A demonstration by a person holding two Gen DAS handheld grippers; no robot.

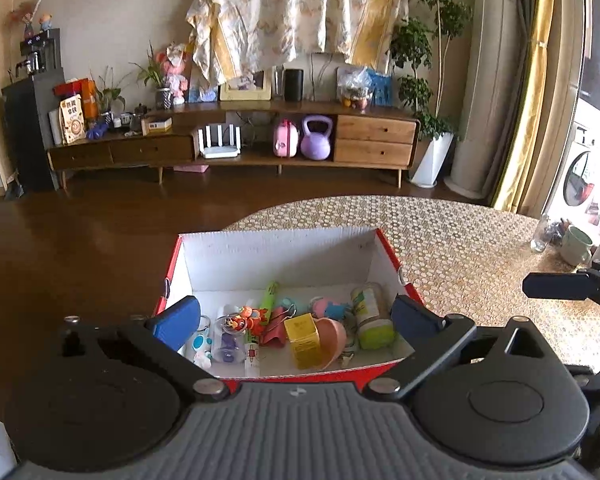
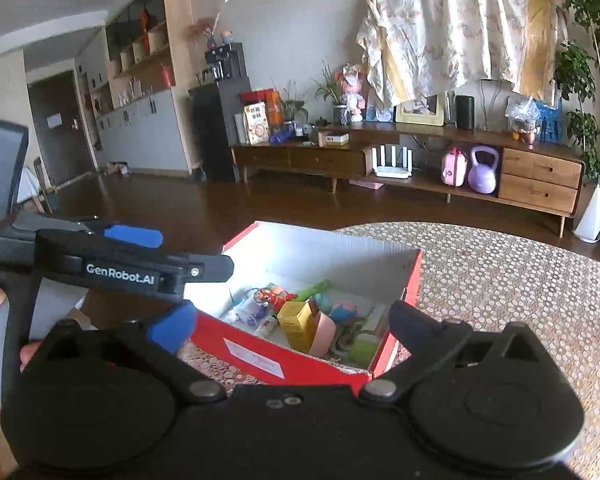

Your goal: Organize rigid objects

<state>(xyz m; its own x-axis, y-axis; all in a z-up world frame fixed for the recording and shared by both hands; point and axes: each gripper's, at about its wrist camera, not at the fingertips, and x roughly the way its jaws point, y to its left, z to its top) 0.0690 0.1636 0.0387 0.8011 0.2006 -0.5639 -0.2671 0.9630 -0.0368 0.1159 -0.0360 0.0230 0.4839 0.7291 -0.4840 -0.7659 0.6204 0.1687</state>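
A red cardboard box with a white inside stands on the round table. It holds several small things: a yellow carton, a pink cup, a green-capped bottle, a green tube and a red toy figure. My left gripper is open and empty, its blue fingers spread just above the box's near edge. My right gripper is open and empty, at the near right corner of the box. The yellow carton and pink cup show there too. The left gripper's body crosses the right wrist view.
The table has a woven patterned cover. A mug and a glass bottle stand at its far right edge. Beyond lies dark wooden floor and a long wooden sideboard against the wall.
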